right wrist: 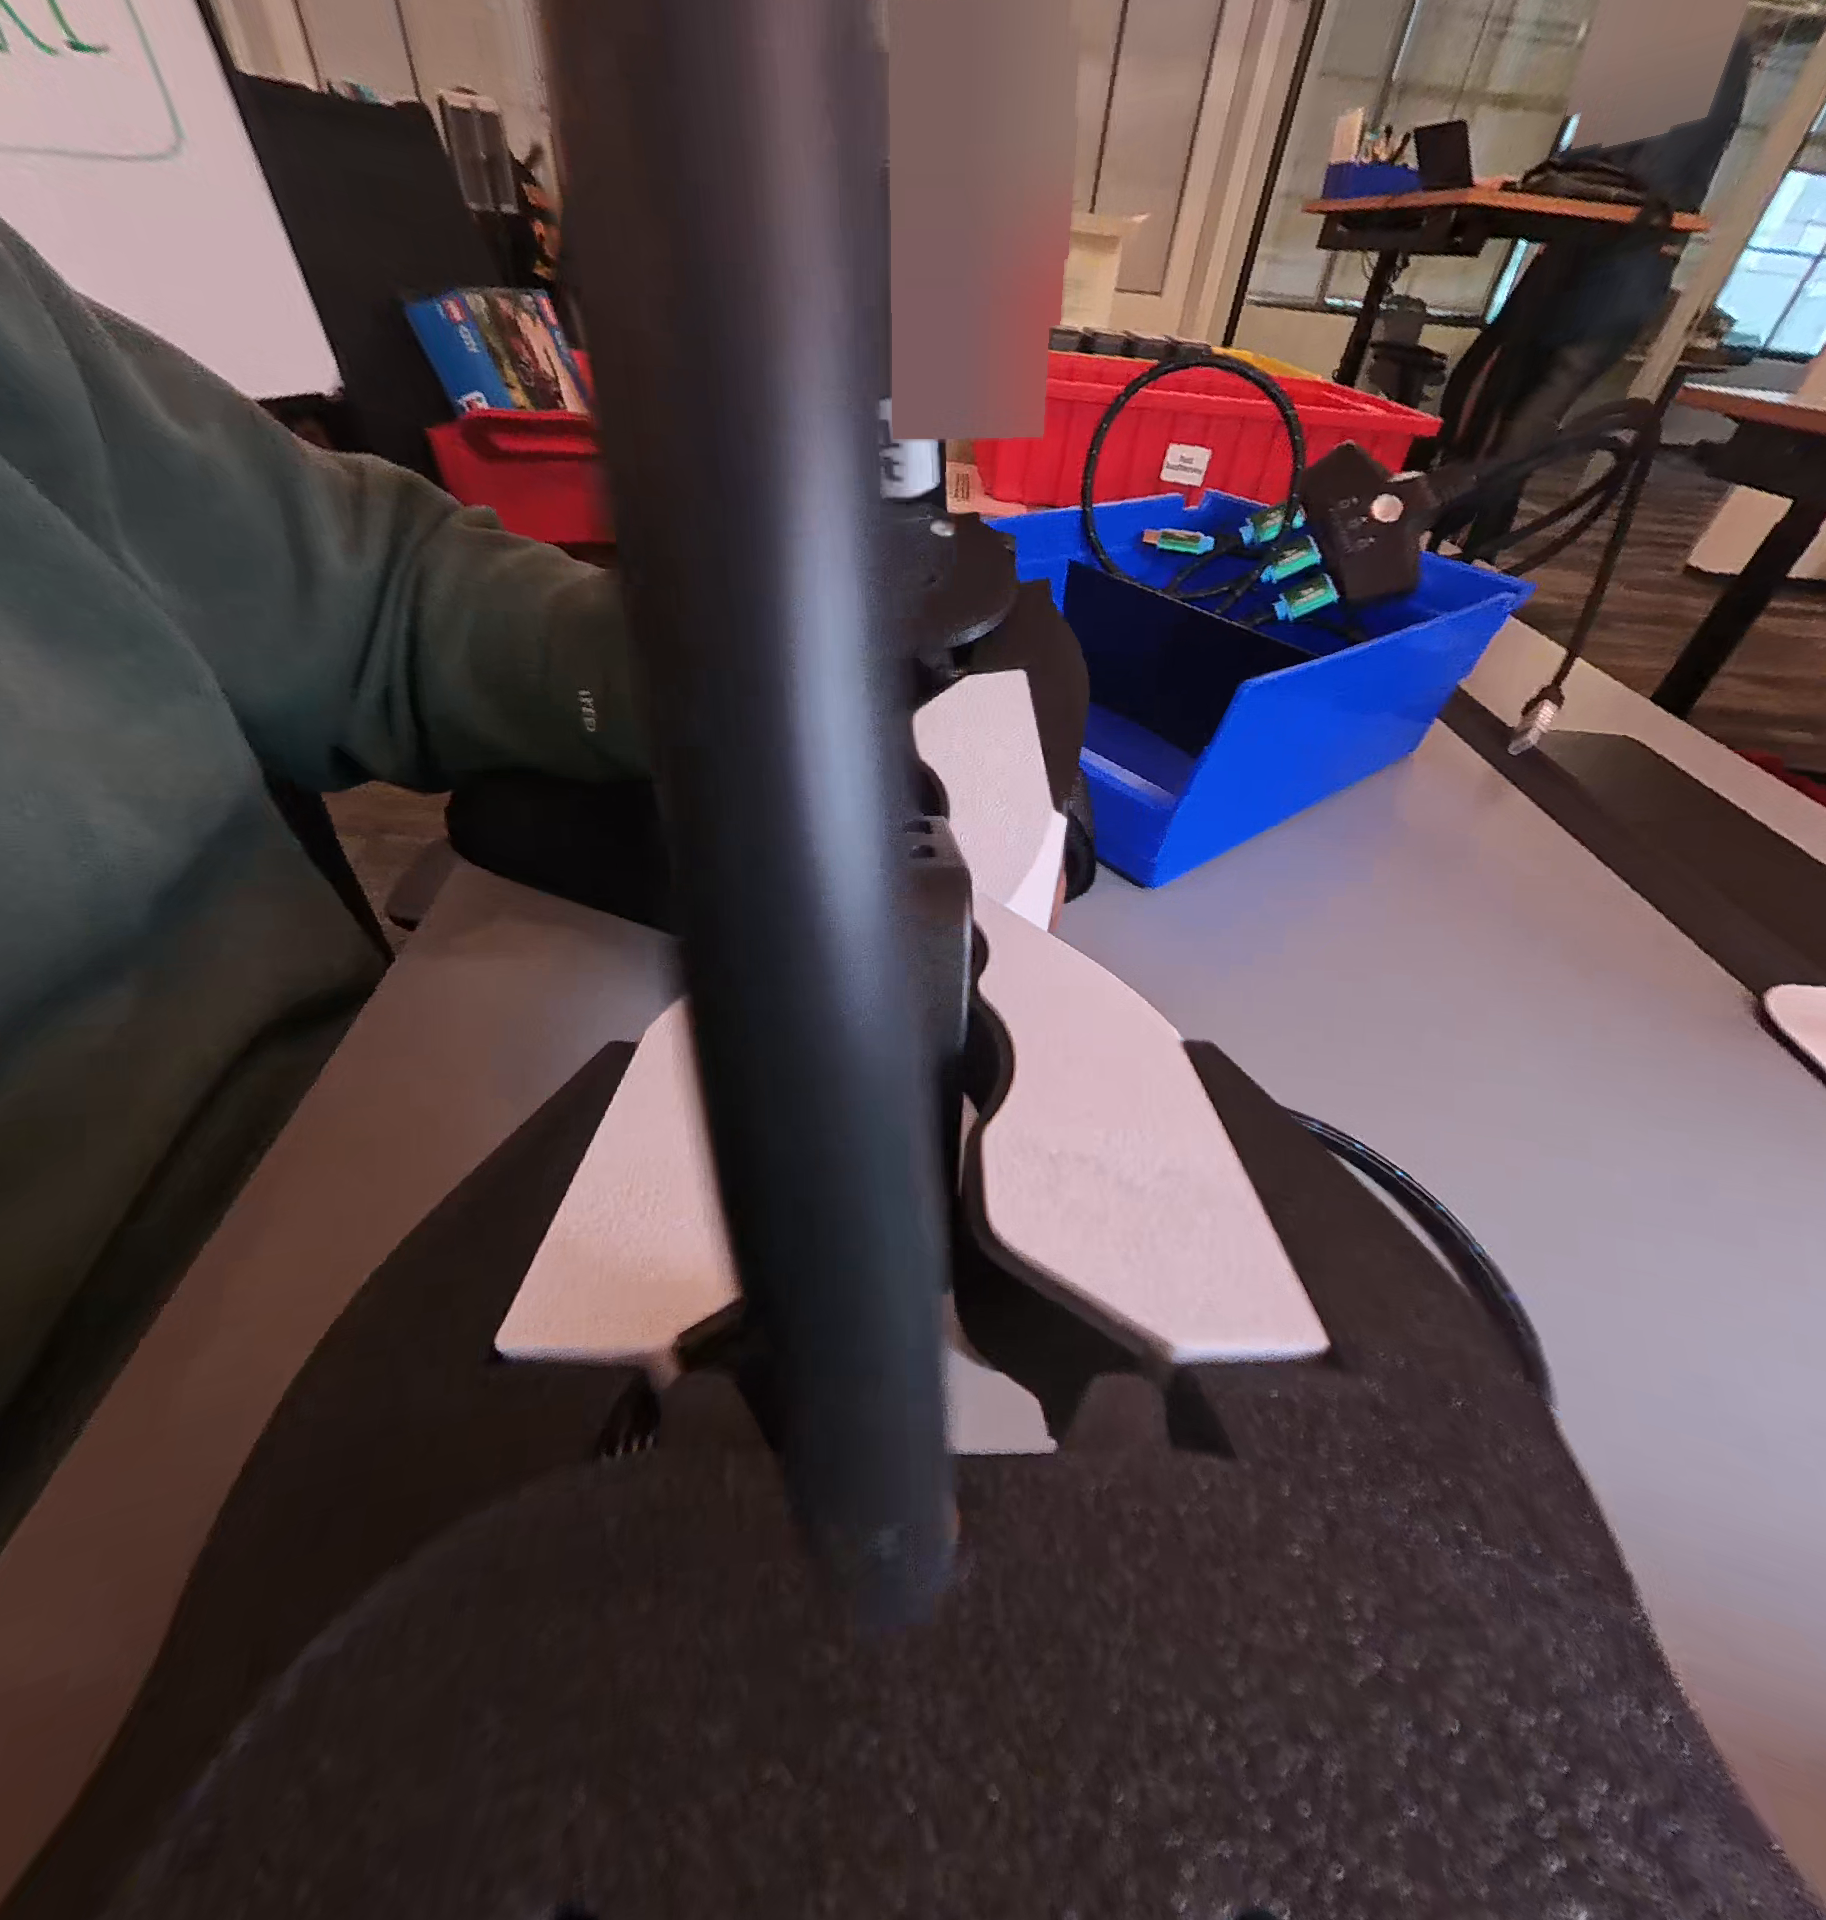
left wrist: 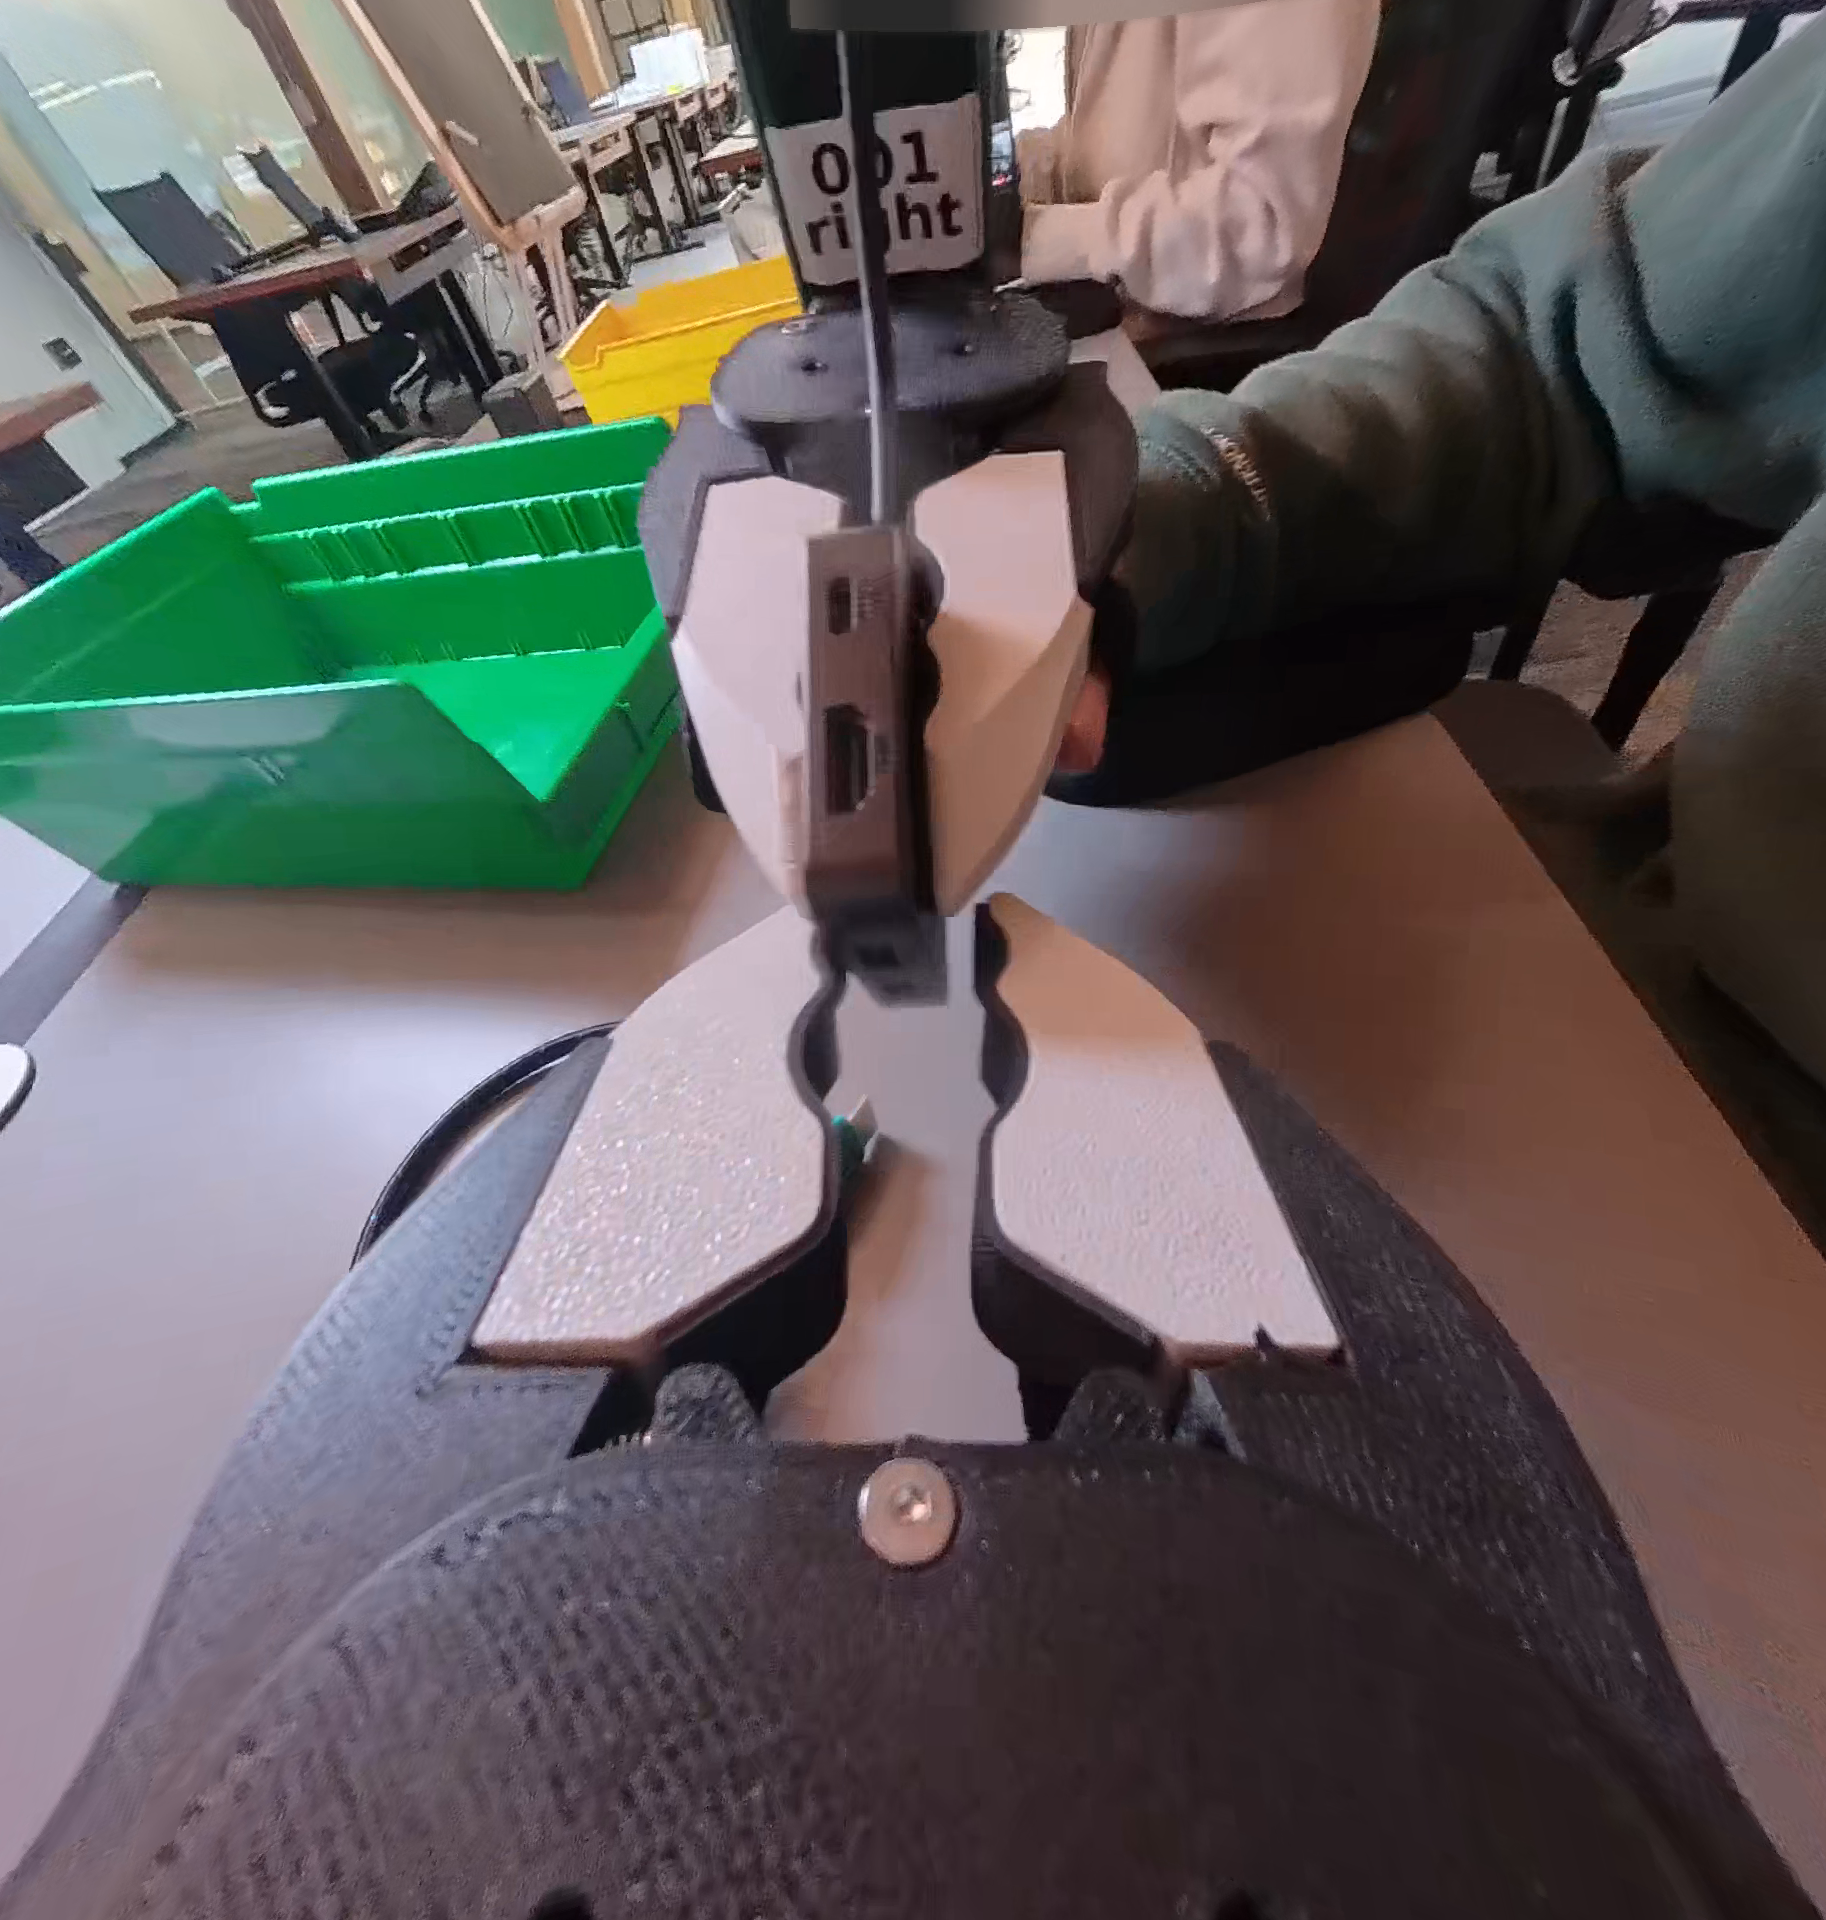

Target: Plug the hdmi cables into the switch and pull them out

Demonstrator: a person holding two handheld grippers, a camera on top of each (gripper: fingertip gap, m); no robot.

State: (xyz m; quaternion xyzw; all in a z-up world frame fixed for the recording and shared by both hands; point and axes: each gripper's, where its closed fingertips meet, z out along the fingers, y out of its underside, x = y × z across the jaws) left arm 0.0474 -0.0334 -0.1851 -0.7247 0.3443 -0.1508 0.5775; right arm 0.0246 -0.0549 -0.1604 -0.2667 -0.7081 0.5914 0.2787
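Right claw: the right claw (left wrist: 873, 883) is clenched on a grey multiport hub (left wrist: 862, 727), a pad pressed to each flat side; the hub stands on edge above the surface (left wrist: 1304, 987).
Left claw: the left claw (left wrist: 909, 935) is released, its tips either side of the hub's lower end with a gap showing.
Plug: a green-shelled plug (left wrist: 849, 1138) lies just below the hub, beside the left claw's inner edge.
Cable: a black cable (left wrist: 452, 1122) loops left of the hub.
Bin: a green bin (left wrist: 265, 748) sits farther left of the hub.
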